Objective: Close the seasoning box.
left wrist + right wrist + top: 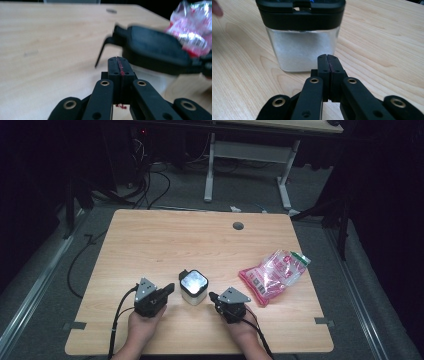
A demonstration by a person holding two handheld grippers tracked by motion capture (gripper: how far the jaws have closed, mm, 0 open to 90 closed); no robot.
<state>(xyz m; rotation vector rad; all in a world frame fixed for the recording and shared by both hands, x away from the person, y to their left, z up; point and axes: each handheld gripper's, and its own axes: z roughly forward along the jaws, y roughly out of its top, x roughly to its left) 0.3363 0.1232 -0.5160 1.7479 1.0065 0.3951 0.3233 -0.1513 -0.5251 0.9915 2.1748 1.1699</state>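
On the near half of the wooden table [150, 240], seen from the high view, a clear square container [193, 287] with a black lid stands upright between the two hands. The left gripper [169, 289] points at it from the left, its tips just beside the lid, while the right gripper [213, 296] points in from the right, close to the base. Both sets of jaws are pressed together with nothing between them. A pink plastic bag [274, 274] lies well apart on the right.

Along the left gripper view, the left gripper [119, 65] has its jaws closed flat against each other, a red smear running down the seam. The container's black lid [155, 53] sits just beyond the tips and slightly right, blurred, with a thin latch or tab hanging off its near corner. The bag [192, 27] shows behind it.

Along the right gripper view, the right gripper [328, 65] is likewise shut and empty, its tips just short of the container [303, 50], whose clear wall shows a white powder or grain filling most of it.

Judging from this, the container should feel fairly heavy for its size and rigid, with smooth walls that may slip under the pads. The stiff black lid rim looks the safer place to grip, or the two opposite flat walls low down, keeping it upright so nothing spills.
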